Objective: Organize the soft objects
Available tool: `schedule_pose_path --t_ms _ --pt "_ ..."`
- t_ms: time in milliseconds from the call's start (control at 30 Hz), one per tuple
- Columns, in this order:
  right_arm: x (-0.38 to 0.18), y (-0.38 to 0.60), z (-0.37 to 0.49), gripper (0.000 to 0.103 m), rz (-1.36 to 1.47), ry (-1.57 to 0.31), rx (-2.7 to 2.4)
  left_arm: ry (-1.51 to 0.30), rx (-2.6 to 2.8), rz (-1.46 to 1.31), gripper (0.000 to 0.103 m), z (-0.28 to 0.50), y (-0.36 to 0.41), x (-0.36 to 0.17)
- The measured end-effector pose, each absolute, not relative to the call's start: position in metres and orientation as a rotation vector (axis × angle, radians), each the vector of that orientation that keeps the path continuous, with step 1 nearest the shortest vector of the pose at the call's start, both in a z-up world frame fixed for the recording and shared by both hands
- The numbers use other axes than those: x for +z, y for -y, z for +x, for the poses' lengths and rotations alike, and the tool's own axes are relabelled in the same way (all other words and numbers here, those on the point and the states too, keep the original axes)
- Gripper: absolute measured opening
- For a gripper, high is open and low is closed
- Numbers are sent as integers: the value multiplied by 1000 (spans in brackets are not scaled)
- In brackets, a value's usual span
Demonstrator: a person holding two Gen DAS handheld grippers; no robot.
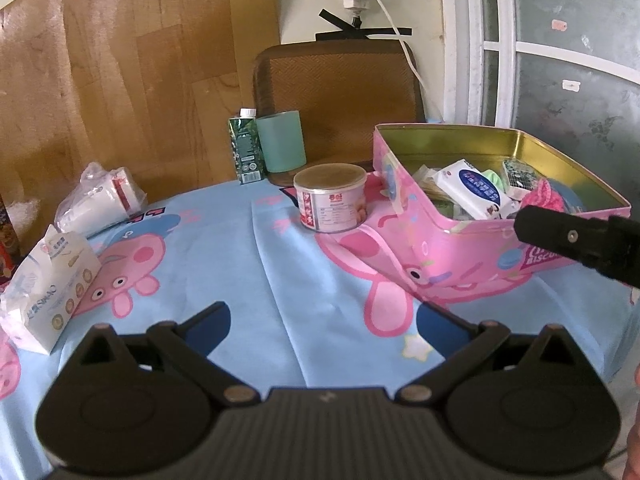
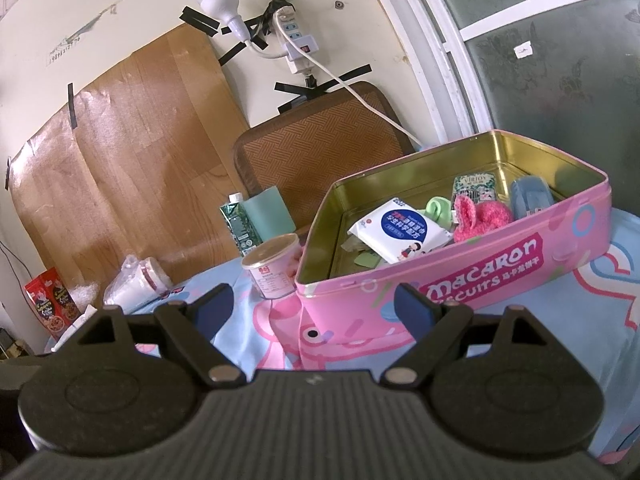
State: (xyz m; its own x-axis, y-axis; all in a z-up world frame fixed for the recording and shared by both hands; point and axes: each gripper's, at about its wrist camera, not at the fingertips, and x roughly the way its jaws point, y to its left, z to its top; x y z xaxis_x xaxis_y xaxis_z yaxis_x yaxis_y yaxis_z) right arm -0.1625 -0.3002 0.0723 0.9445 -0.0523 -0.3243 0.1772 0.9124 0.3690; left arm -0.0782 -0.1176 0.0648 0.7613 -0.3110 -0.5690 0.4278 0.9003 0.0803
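Note:
A pink macaron tin point(image 1: 460, 252) point(image 2: 460, 276) stands open on the table at the right. Inside it lie a white wet-wipe pack point(image 2: 400, 234) point(image 1: 472, 188), a pink knitted piece point(image 2: 480, 218) point(image 1: 542, 196), a green soft item point(image 2: 438, 208) and a blue item point(image 2: 530, 196). My left gripper point(image 1: 324, 320) is open and empty above the tablecloth, left of the tin. My right gripper point(image 2: 312, 304) is open and empty in front of the tin's near wall; its body shows in the left wrist view point(image 1: 576, 240). A soft tissue pack point(image 1: 48, 292) lies at the table's left edge.
A round can point(image 1: 330, 202) point(image 2: 274, 270) stands just left of the tin. A green carton point(image 1: 246, 148) and a teal cup point(image 1: 280, 142) stand at the back by a brown chair point(image 1: 340, 92). A bagged stack of paper cups point(image 1: 98, 200) lies at the left.

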Motion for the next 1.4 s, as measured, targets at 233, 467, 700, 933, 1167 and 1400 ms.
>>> schedule_pose_path --t_ms 233,467,700,933,1167,1400 --pt "72 301 -163 90 407 -316 -116 -596 -407 202 103 -78 115 64" --pt "72 303 -162 90 406 -317 -113 -616 -398 204 103 -76 114 60" --pt "70 300 -163 90 409 -322 -118 -636 -388 197 103 -72 110 57" --pt "67 299 -163 90 415 -328 -123 -660 -375 201 103 -68 108 51" --pt "65 300 -163 90 422 -334 -125 -689 -368 214 103 -65 111 45" --pt "63 302 -163 90 434 -336 -131 -698 -364 241 103 -66 114 40"
